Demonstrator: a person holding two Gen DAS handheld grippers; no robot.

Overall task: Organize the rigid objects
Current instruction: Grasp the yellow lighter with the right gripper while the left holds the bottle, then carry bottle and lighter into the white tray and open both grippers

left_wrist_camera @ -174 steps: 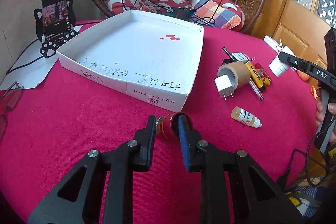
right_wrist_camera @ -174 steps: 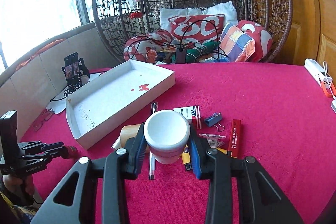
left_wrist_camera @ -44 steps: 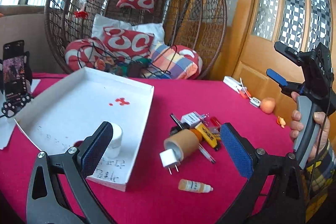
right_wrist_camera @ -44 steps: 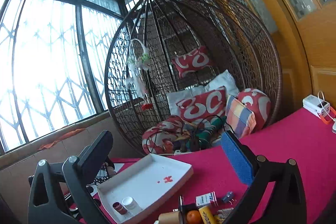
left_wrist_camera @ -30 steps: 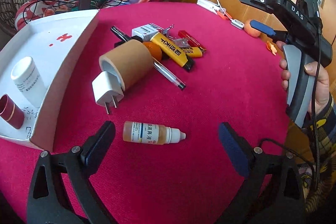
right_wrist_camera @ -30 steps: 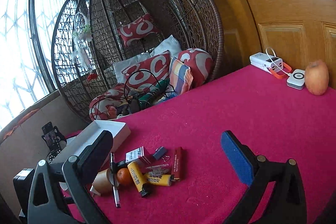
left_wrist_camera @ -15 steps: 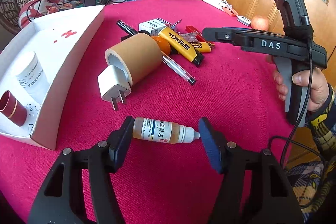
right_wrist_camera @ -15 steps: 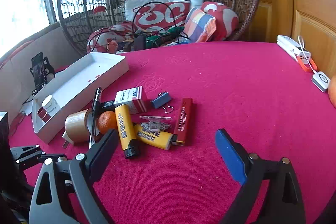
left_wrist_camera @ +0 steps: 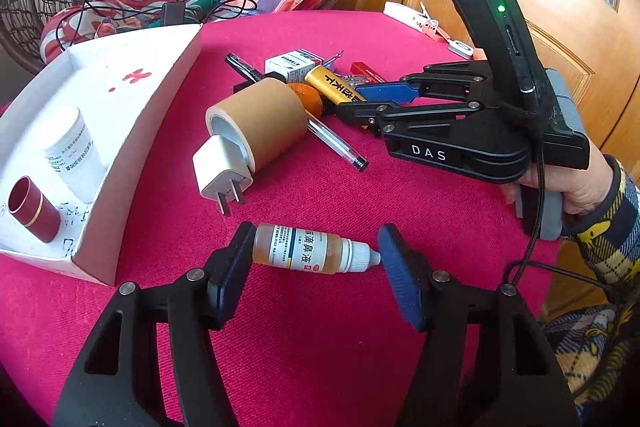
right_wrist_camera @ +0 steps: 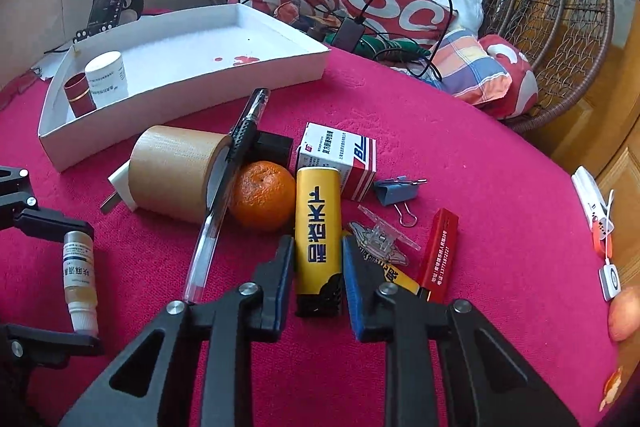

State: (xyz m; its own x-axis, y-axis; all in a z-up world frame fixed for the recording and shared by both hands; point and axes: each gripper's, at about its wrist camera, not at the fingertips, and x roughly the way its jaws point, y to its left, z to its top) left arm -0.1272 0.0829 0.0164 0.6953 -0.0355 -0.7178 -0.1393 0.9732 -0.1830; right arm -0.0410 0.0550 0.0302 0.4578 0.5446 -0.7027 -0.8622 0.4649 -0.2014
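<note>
A small amber dropper bottle (left_wrist_camera: 304, 253) lies lengthwise on the red cloth. My left gripper (left_wrist_camera: 316, 247) is shut on it, one pad on its base and the other at its cap tip. The left jaws also frame the dropper bottle (right_wrist_camera: 78, 267) in the right wrist view. My right gripper (right_wrist_camera: 317, 251) is closing its jaws on a yellow lighter (right_wrist_camera: 318, 211) in the pile, with its pads against both sides. The left wrist view has the right gripper (left_wrist_camera: 352, 101) reaching in from the right. A white box (left_wrist_camera: 132, 163) holds a white pill bottle (left_wrist_camera: 72, 151) and a red cylinder (left_wrist_camera: 32, 207).
The pile holds a brown tape roll (right_wrist_camera: 176, 171), a white charger plug (left_wrist_camera: 220, 175), an orange (right_wrist_camera: 262, 195), a pen (right_wrist_camera: 224, 187), a medicine carton (right_wrist_camera: 340, 155), a blue binder clip (right_wrist_camera: 394, 189) and a red lighter (right_wrist_camera: 438, 247). A wicker chair with cushions stands behind the table.
The left jaws narrowed onto the dropper bottle and then held still. The right gripper rolled, came down to the pile and closed its jaws around the yellow lighter.
</note>
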